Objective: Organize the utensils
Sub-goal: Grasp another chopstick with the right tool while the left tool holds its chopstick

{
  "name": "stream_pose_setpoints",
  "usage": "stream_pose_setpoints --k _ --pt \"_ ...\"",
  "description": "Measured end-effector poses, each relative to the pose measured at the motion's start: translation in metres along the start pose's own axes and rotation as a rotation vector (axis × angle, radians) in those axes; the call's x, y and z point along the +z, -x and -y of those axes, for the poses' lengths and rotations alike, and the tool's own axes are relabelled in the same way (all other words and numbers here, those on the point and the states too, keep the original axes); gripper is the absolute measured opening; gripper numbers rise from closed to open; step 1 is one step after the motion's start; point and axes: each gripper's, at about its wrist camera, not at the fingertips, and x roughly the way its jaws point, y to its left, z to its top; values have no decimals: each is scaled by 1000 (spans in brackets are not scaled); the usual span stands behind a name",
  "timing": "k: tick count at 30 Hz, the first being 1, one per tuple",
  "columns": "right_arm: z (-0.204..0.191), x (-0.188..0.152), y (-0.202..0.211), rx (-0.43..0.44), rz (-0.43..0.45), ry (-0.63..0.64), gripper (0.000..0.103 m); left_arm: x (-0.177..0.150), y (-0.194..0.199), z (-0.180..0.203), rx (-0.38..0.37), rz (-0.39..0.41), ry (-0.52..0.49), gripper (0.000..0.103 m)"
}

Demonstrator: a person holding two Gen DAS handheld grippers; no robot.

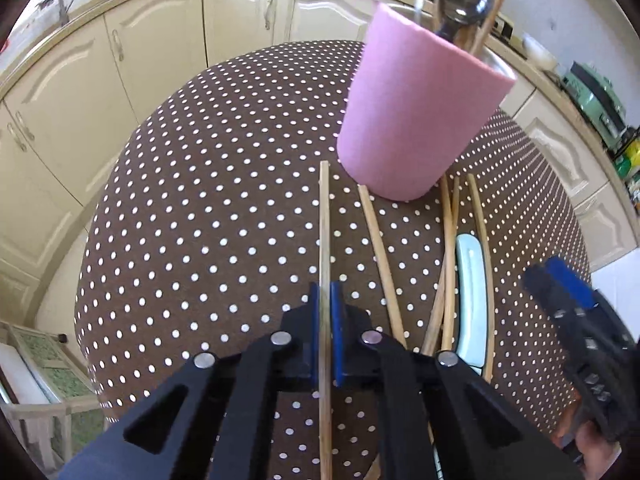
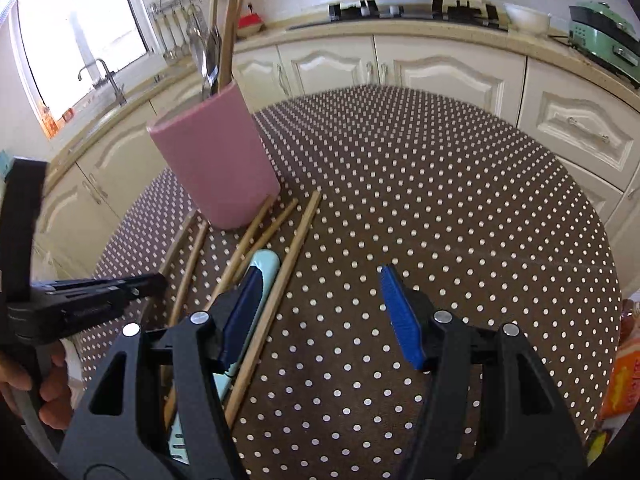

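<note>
My left gripper (image 1: pixel 326 294) is shut on a single wooden chopstick (image 1: pixel 325 220) that lies lengthwise on the polka-dot tablecloth (image 1: pixel 200 220), its far tip near the pink utensil cup (image 1: pixel 416 120). The cup holds spoons and upright chopsticks. Several more chopsticks (image 1: pixel 380 248) and a pale blue-handled utensil (image 1: pixel 470 280) lie to the right of the held one. In the right wrist view my right gripper (image 2: pixel 320 280) stands open above the cloth, its left pad (image 2: pixel 244 312) over the blue handle (image 2: pixel 264 268) and a chopstick (image 2: pixel 280 292) between its fingers. The pink cup (image 2: pixel 218 160) is ahead to the left.
The left gripper (image 2: pixel 152 282) and the hand holding it show at the left edge of the right wrist view. Cream cabinets (image 2: pixel 440 68) and a counter with a hob ring the round table (image 2: pixel 440 200). An orange packet (image 2: pixel 624 380) sits at the table's right edge.
</note>
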Motion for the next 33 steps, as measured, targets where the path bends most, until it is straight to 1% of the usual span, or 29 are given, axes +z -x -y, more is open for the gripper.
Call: stream_pose_setpoints --k 3,6,8,12,15,17,19,21,22,24,28,29,30,32,33 --pt "-2 3 -8 -10 -17 11 61 -5 5 -9 2 12 25 6" --pt "-9 12 -18 -24 -36 32 61 -15 10 -16 22 24 56 6" --pt "-12 21 -26 -46 -53 43 61 -14 10 -20 39 26 68 6" --pt "-18 35 -40 -77 -113 59 61 -10 7 -21 47 12 69 6" --pt "-21 43 -49 -70 -162 76 60 -1 1 -16 69 8 58 6" --pt "-21 48 -53 -43 -189 76 52 5 2 -21 75 3 55 6" --pt "-19 55 -58 -26 -212 67 48 9 1 -21 77 1 54 6" --pt "-14 63 -64 -25 -231 39 41 14 -2 -24 73 -5 58 6" --pt "-9 65 -65 -16 -230 30 39 16 -2 -24 71 -6 58 6" --pt "-3 70 -66 -16 -237 23 37 19 -3 -25 68 -6 56 6" --pt "-17 72 -75 -84 -258 115 37 25 -7 -27 73 -14 54 6" --pt "-20 73 -77 -98 -261 138 35 27 -8 -27 74 -18 55 6" --pt "-21 73 -78 -103 -261 148 32 27 -8 -26 75 -21 53 6" --pt "-18 74 -78 -91 -257 142 13 29 -7 -26 69 -17 49 6" --pt "-15 73 -78 -79 -254 133 13 29 -7 -27 63 -13 53 6"
